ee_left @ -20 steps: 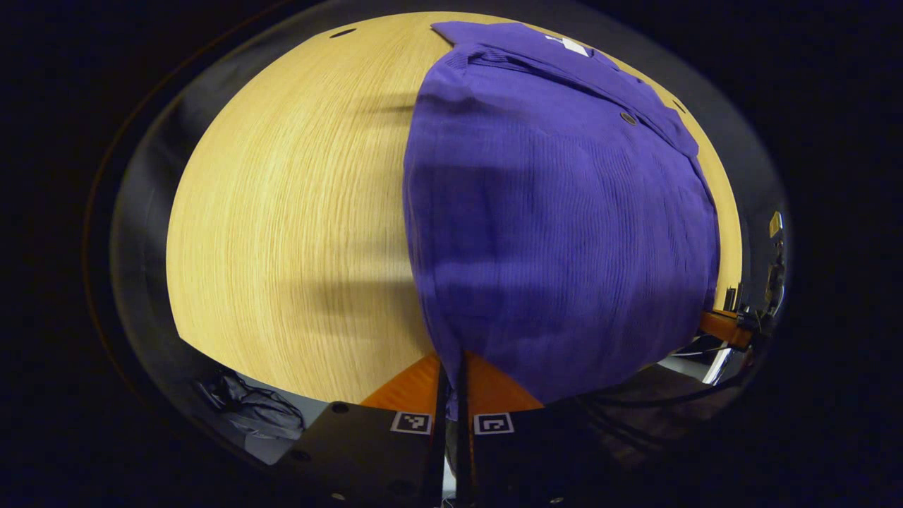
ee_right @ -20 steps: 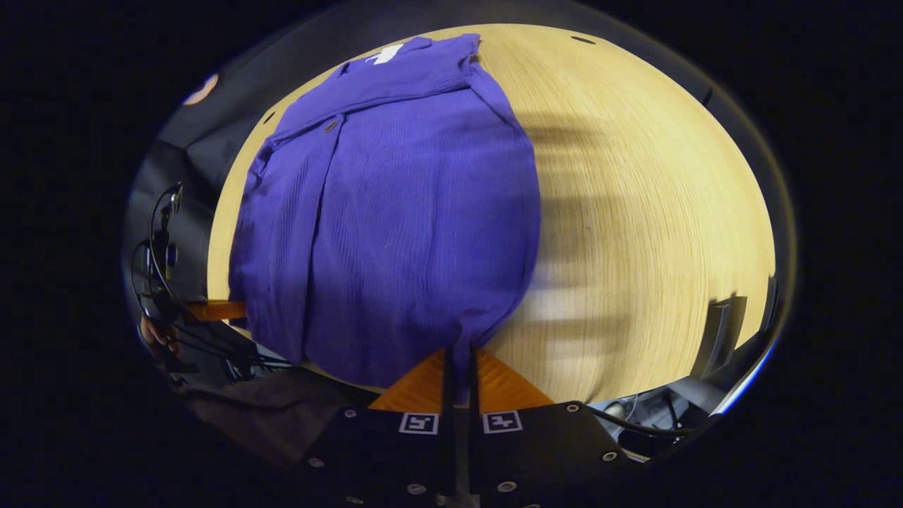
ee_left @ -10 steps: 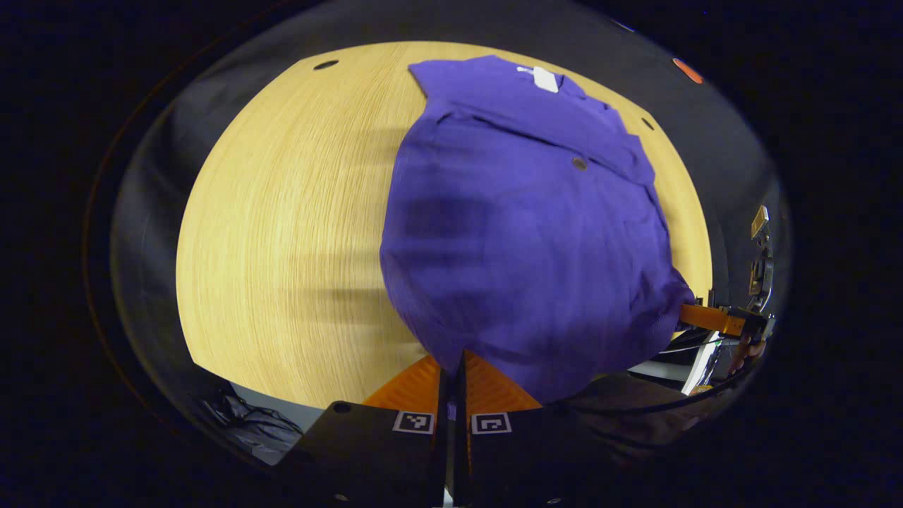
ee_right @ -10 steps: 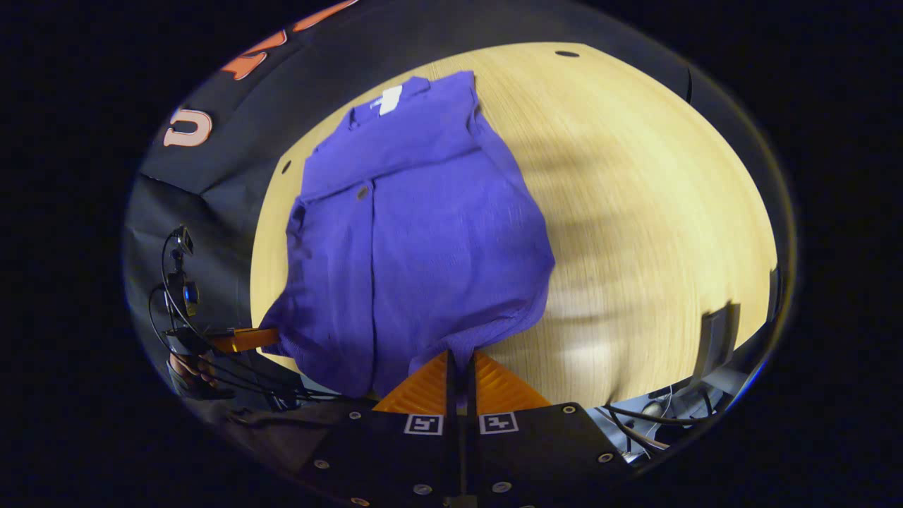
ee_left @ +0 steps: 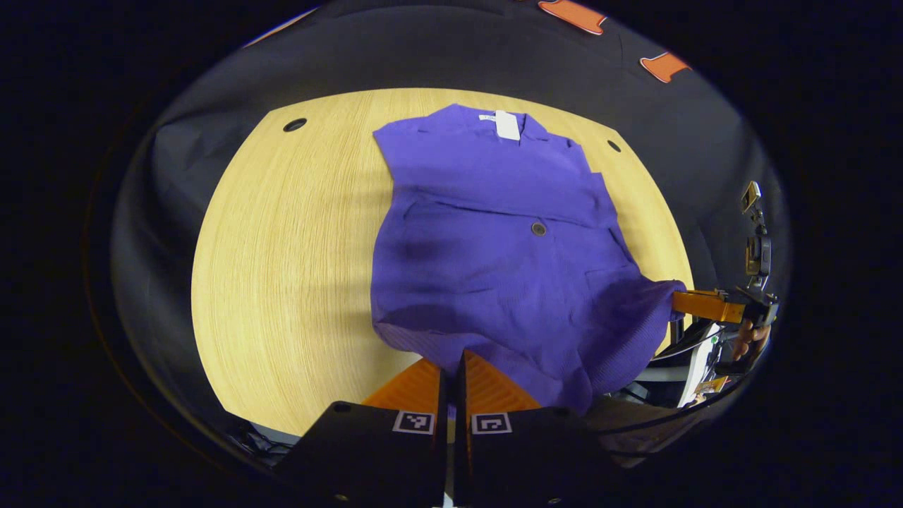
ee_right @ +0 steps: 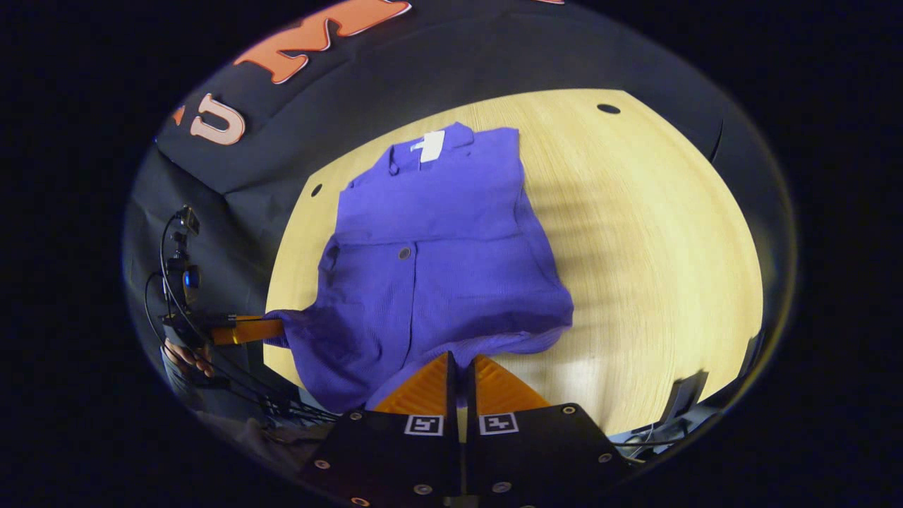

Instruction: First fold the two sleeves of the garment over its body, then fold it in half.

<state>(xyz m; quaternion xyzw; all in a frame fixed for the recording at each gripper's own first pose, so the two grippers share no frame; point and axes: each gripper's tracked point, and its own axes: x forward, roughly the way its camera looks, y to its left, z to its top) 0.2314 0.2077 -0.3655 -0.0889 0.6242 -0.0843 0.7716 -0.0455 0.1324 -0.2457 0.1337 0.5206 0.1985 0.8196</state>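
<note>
The purple button-up shirt point(ee_left: 494, 240) lies on the light wooden surface point(ee_left: 282, 247) with its collar and white neck label point(ee_left: 506, 124) at the far side, and no sleeve sticks out past the body, so I judge the sleeve folds already done: the panels lying across the front, one with a dark button point(ee_left: 538, 228) at its edge, look like the sleeves turned in. What is in hand is the fold in half. The left tool point(ee_left: 450, 363) has its fingers pressed together on the near hem at one corner, and the right tool point(ee_right: 460, 367) pinches the other hem corner the same way, its fingers closed with purple cloth between them; the right tool also appears at the right edge of the left gripper view, clamped on that corner. The hem is raised off the surface and the lower body sags between the two grips, while the upper half lies flat. Left to do, in my judgement: carry the hem over to the collar, lay it down square, and let go.
</note>
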